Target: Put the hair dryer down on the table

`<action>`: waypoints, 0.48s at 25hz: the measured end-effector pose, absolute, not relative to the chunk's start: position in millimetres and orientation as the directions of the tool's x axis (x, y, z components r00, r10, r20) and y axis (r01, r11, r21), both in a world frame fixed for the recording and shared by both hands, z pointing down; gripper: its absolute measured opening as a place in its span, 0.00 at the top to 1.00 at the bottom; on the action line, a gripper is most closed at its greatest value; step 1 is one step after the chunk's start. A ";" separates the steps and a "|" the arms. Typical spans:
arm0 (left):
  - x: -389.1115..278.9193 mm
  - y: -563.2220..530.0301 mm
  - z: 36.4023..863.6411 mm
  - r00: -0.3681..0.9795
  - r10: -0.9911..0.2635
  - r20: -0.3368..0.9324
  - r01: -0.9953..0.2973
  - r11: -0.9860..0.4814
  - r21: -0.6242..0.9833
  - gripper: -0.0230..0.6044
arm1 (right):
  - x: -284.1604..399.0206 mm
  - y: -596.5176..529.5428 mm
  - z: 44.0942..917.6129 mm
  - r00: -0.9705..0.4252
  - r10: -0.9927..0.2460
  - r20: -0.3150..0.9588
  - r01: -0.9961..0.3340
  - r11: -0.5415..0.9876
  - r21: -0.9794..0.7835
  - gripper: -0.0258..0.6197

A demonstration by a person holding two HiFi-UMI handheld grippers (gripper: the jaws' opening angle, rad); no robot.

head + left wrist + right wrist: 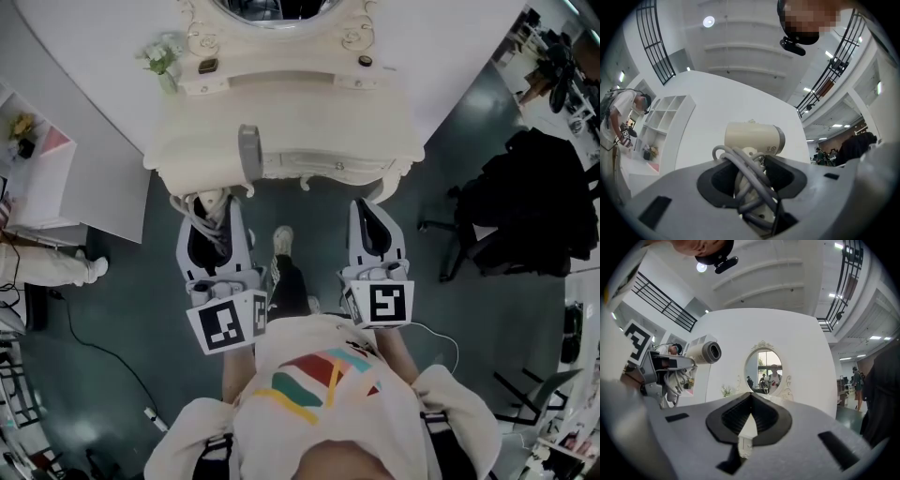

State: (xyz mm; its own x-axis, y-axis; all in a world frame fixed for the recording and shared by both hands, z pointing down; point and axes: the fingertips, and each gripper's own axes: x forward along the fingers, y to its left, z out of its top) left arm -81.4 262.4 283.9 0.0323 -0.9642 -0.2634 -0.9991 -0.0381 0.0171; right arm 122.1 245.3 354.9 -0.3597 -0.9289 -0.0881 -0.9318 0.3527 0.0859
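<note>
My left gripper (214, 208) is shut on the handle of a cream hair dryer (248, 155) with its grey cord wound round the handle. The dryer hangs in the air just in front of the cream dressing table (281, 108), its grey end over the table's front edge. In the left gripper view the hair dryer (754, 138) stands upright between the dark pads of the left gripper (750, 161). My right gripper (372, 208) is beside it on the right, shut on nothing. The right gripper (751, 397) faces the oval mirror (762, 366), with the hair dryer (703, 352) at its left.
On the tabletop stand a small vase of flowers (164, 61), a small dark object (208, 66) and a little jar (365, 61). A black office chair draped in dark cloth (534, 202) is at the right. A white shelf unit (37, 169) and a person in white (47, 262) are at the left.
</note>
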 end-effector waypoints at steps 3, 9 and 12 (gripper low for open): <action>-80.8 247.7 284.0 0.037 -0.959 -0.279 -0.999 -0.045 0.023 0.68 | 121.8 232.4 357.8 -0.360 -0.929 -0.087 -0.930 0.351 0.103 0.96; -85.4 216.7 278.1 0.044 -0.957 -0.288 -0.998 -0.056 0.033 0.68 | 111.0 199.2 351.7 -0.372 -0.924 -0.093 -0.926 0.361 0.113 0.96; -90.5 198.4 278.9 0.045 -0.957 -0.285 -0.998 -0.055 0.028 0.68 | 99.9 180.6 354.6 -0.389 -0.917 -0.091 -0.919 0.379 0.109 0.96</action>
